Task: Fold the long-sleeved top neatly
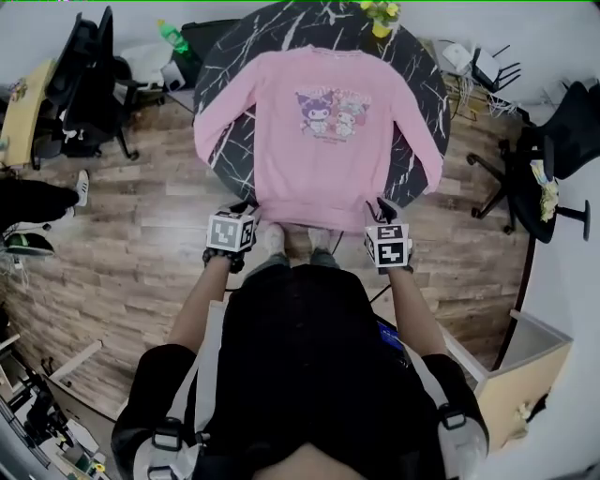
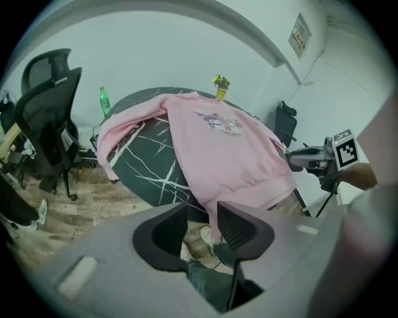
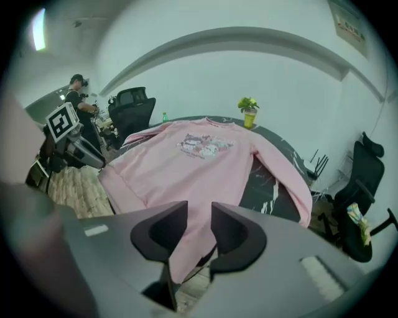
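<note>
A pink long-sleeved top (image 1: 319,141) with a cartoon print lies face up on the round black marble table (image 1: 225,66). Its sleeves spread out to both sides and its hem hangs over the near edge. My left gripper (image 1: 244,208) is at the hem's left corner. In the left gripper view the jaws (image 2: 202,211) stand apart, with a strip of the top's (image 2: 224,149) hem hanging between them beside the right jaw. My right gripper (image 1: 383,208) is at the hem's right corner. Its jaws (image 3: 199,214) also stand apart, with the top's (image 3: 186,168) fabric in the gap.
A yellow pot with a plant (image 1: 382,17) and a green bottle (image 1: 172,36) stand at the table's far side. Black office chairs flank it at the left (image 1: 84,84) and right (image 1: 553,159). A person (image 3: 78,93) stands in the background. The floor is wood.
</note>
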Demonstrator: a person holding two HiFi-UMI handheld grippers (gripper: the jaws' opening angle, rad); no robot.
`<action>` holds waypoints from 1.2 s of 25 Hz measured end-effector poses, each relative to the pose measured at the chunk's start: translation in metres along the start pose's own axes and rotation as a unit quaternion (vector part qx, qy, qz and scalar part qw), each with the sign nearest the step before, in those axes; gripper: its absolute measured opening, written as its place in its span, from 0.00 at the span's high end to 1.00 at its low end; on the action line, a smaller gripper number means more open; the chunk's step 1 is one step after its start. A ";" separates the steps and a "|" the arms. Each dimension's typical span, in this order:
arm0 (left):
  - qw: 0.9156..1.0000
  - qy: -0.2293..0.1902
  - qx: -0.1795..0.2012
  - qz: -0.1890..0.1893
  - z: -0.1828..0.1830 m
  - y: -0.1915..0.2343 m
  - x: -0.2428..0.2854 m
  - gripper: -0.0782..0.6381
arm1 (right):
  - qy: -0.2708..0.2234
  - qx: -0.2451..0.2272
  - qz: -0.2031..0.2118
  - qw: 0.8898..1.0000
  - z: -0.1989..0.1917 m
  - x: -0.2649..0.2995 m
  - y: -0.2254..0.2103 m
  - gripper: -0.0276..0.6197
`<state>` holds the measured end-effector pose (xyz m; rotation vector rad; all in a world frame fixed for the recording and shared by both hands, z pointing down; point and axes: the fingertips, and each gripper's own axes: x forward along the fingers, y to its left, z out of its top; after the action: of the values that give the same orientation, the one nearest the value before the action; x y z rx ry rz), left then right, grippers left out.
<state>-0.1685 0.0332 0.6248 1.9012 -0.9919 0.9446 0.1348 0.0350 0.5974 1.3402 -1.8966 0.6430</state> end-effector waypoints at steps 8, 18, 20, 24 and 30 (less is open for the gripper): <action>0.997 -0.060 -0.035 0.043 0.034 0.014 -0.026 0.67 | -0.061 -0.075 0.060 0.994 0.096 0.021 0.013 0.76; 0.981 -0.094 -0.114 0.129 0.017 0.056 -0.058 0.68 | -0.074 -0.192 0.170 0.964 0.151 0.057 0.087 0.76; 0.978 -0.094 -0.133 0.132 0.008 0.070 -0.058 0.68 | -0.072 -0.209 0.183 0.958 0.159 0.062 0.104 0.76; 0.976 -0.094 -0.139 0.142 0.004 0.101 -0.063 0.68 | -0.064 -0.228 0.197 0.951 0.175 0.077 0.137 0.77; 0.984 -0.088 -0.060 0.142 0.024 0.151 -0.054 0.68 | -0.047 -0.230 0.199 0.951 0.191 0.102 0.181 0.77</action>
<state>-0.3170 -0.0311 0.6127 1.7949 -1.4216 0.8632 -0.1073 -0.1047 0.5600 0.7084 -2.2432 0.2933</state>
